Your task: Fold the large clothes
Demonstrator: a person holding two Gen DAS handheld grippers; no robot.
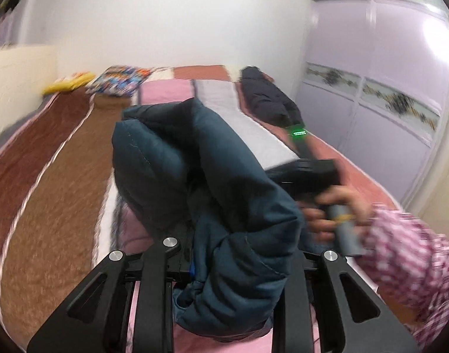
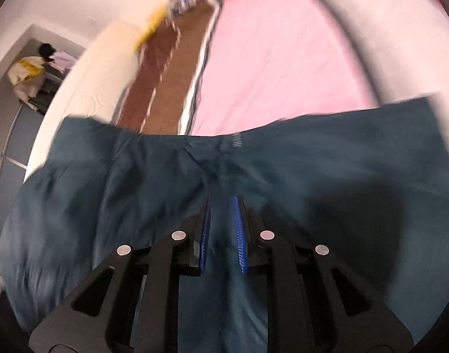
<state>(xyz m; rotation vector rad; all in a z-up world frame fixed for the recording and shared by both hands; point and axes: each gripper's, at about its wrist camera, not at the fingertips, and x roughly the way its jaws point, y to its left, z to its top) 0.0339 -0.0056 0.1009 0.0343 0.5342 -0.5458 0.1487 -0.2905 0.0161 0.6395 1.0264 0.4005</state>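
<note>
A dark teal padded jacket (image 1: 200,182) is bunched up above the bed (image 1: 56,194). My left gripper (image 1: 224,267) is shut on the jacket, whose folds cover the fingers. In the left wrist view the right gripper (image 1: 306,173) sits at the jacket's right side, held by a hand. In the right wrist view the jacket (image 2: 136,194) spreads wide below my right gripper (image 2: 223,206). Its blue pads (image 2: 239,235) stand a narrow gap apart with teal fabric between them.
The bed has brown, pink and grey striped covers (image 2: 283,58). A black garment (image 1: 265,97) lies at the far right of the bed. A patterned pillow (image 1: 118,82) and a yellow item (image 1: 68,83) lie at the head. A lilac wardrobe (image 1: 386,88) stands on the right.
</note>
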